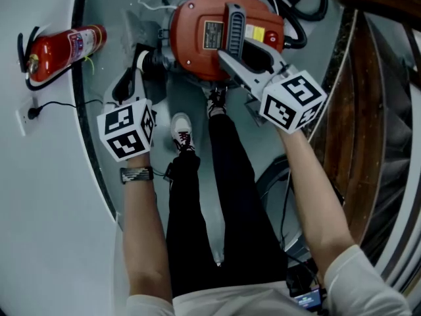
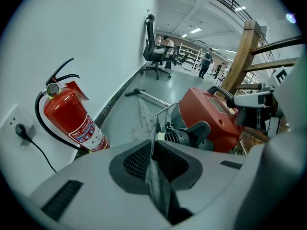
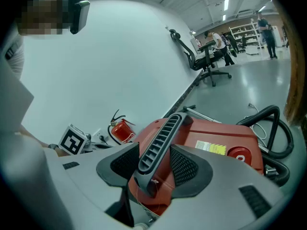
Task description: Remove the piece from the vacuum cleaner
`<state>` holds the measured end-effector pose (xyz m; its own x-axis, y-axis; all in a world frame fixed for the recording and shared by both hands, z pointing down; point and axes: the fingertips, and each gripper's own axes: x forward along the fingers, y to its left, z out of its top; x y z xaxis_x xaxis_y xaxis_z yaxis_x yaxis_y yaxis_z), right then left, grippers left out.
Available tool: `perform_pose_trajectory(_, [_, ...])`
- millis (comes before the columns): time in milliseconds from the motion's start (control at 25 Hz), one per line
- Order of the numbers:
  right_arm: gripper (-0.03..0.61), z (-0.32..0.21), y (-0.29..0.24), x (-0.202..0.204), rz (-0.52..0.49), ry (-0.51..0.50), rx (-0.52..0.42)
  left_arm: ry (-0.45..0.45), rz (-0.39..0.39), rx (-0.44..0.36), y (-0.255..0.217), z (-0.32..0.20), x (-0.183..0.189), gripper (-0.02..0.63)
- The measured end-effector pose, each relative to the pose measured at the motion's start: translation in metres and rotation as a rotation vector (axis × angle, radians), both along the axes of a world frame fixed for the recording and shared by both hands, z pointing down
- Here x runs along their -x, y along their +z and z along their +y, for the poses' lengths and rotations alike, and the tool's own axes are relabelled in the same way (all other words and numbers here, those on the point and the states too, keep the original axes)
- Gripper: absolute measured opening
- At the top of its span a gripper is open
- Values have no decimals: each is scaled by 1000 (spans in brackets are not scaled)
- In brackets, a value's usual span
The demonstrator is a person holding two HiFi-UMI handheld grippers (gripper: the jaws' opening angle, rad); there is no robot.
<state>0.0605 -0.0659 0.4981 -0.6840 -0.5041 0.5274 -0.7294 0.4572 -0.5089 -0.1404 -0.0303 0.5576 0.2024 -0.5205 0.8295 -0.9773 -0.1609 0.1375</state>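
The red vacuum cleaner (image 1: 197, 51) stands on the grey floor in front of my feet. My right gripper (image 1: 231, 59) is shut on its grey ribbed handle (image 3: 160, 140), a pad pressing on each side. The vacuum's red body (image 3: 216, 138) fills the space behind the jaws. My left gripper (image 1: 136, 70) reaches to the vacuum's left side, near the black hose connector (image 2: 184, 137). In the left gripper view the left gripper (image 2: 152, 147) is shut on a thin clear plastic piece (image 2: 143, 119) that sticks up from between the pads.
A red fire extinguisher (image 1: 62, 48) lies by the wall at the left, near a wall socket (image 1: 29, 112). A black hose (image 1: 309, 5) coils behind the vacuum. Wooden framing (image 1: 368, 97) runs along the right. A metal wand (image 2: 151, 97) lies on the floor; an office chair (image 2: 156, 51) stands beyond.
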Motion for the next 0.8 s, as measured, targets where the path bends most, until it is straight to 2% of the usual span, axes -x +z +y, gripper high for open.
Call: perform_pose_trajectory(800, [207, -1, -1, 1, 1, 0, -4, 17, 10, 21, 1, -1, 1, 40])
